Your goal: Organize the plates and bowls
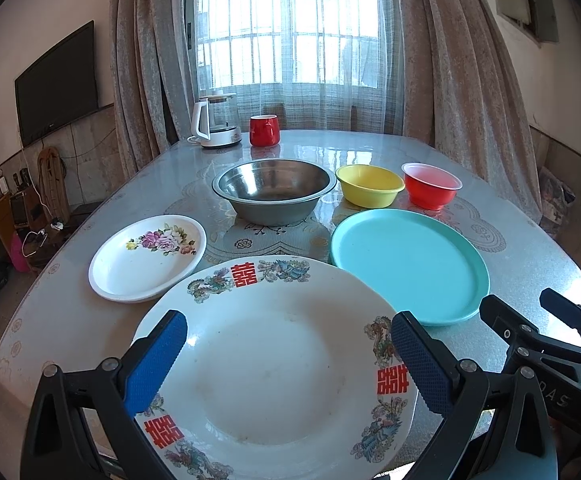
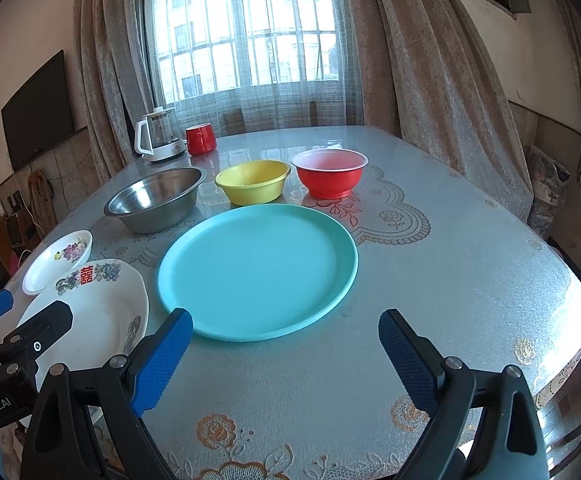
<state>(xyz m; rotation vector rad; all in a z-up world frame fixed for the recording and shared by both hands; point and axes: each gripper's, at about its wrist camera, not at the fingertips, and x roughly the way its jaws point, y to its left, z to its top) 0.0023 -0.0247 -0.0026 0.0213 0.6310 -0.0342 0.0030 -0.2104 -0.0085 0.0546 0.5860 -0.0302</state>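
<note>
Three bowls stand behind the turquoise plate (image 2: 257, 272) — a steel bowl (image 2: 156, 200), a yellow bowl (image 2: 252, 186), a red bowl (image 2: 329, 178) — all empty. Left of it lie the dragon-pattern plate (image 1: 274, 364) and floral dish (image 1: 146, 258), bare too. Left claw (image 1: 288, 360) gapes wide over the dragon-pattern plate, holding nothing; right claw (image 2: 286, 356) gapes wide above the desk (image 2: 450, 280), empty.

We look from the near edge of the tabletop (image 1: 70, 320) toward the window (image 1: 286, 24) in both views. Our left wrist camera sits low and close over the white plate (image 1: 274, 360). Our right wrist camera sits just beside it, nearer the teal plate (image 2: 258, 268). Both views share the plates, the bowls and the window.
</note>
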